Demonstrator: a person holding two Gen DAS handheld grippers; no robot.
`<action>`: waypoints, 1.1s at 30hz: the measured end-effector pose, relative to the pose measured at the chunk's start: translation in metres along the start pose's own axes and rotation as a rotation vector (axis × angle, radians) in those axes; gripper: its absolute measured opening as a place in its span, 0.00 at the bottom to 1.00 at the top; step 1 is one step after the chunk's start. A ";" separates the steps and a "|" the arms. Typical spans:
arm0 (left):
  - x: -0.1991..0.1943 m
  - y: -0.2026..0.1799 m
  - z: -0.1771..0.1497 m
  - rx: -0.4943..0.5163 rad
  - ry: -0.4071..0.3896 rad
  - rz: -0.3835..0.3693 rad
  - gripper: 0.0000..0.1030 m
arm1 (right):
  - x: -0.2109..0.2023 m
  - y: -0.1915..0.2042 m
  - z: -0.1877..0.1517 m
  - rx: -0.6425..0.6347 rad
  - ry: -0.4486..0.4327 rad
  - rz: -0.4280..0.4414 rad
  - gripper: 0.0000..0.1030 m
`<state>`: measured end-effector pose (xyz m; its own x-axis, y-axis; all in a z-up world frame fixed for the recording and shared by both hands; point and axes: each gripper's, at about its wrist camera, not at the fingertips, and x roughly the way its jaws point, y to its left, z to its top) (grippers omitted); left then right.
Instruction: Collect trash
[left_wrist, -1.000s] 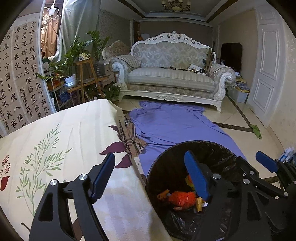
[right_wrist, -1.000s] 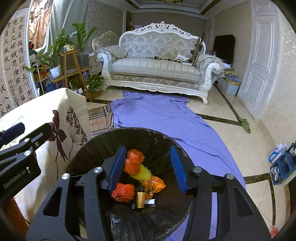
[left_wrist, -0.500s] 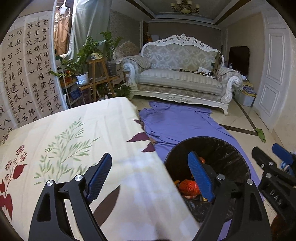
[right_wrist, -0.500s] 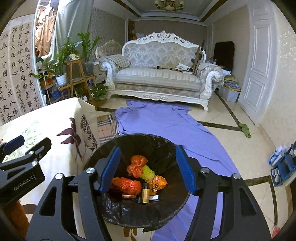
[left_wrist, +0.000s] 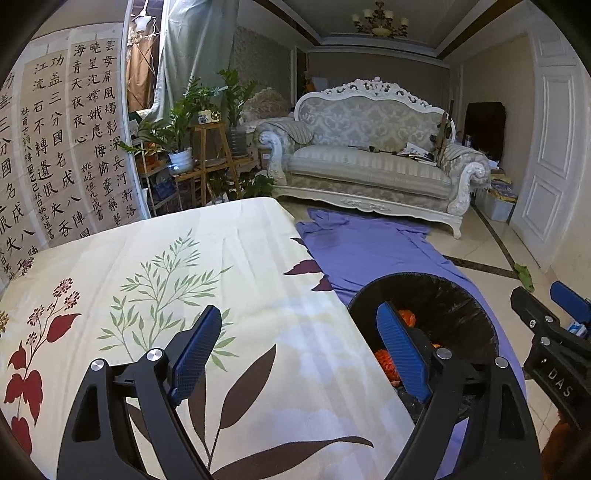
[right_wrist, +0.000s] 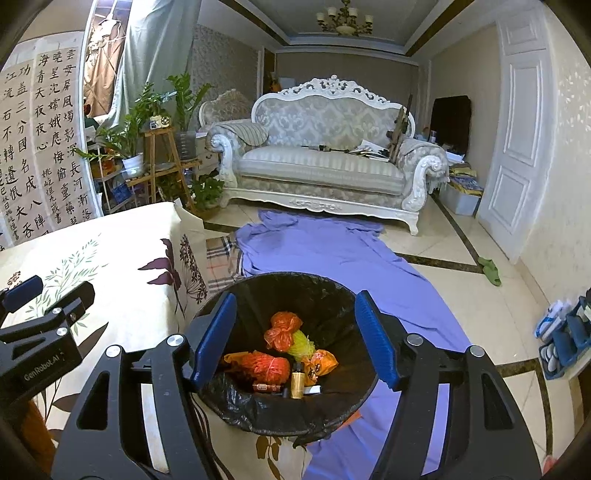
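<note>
The right tool (right_wrist: 295, 336) hangs with its 2 blue pads spread wide and nothing between them, directly above the black-lined trash bin (right_wrist: 236, 402). Inside the bin lie orange bags (right_wrist: 273, 365), a yellow-green net (right_wrist: 301, 341) and a small amber bottle (right_wrist: 296, 384). The left tool (left_wrist: 299, 350) is also spread wide and empty, over the floral-cloth counter (left_wrist: 155, 266), with the bin just to its right. Beyond the bin a purple sheet (right_wrist: 332, 247) covers the floor, and a sofa (right_wrist: 325, 166) stands far back.

bin (left_wrist: 461, 295) contents mostly hidden, shoe rack (right_wrist: 565, 343) cut off
</note>
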<state>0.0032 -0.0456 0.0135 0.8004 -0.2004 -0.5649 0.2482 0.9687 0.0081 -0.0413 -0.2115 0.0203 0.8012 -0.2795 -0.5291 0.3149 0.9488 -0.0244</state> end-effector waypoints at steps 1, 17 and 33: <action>-0.001 0.000 0.000 -0.001 -0.002 0.000 0.81 | 0.000 0.000 0.000 0.000 0.000 -0.001 0.63; -0.010 0.000 0.002 -0.010 -0.009 0.004 0.81 | -0.008 -0.004 0.000 0.002 -0.006 -0.007 0.63; -0.008 0.003 0.002 -0.015 -0.005 0.003 0.81 | -0.008 -0.005 0.000 0.002 -0.007 -0.008 0.63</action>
<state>-0.0015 -0.0419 0.0200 0.8040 -0.1979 -0.5607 0.2375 0.9714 -0.0022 -0.0496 -0.2135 0.0248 0.8020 -0.2884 -0.5232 0.3224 0.9462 -0.0274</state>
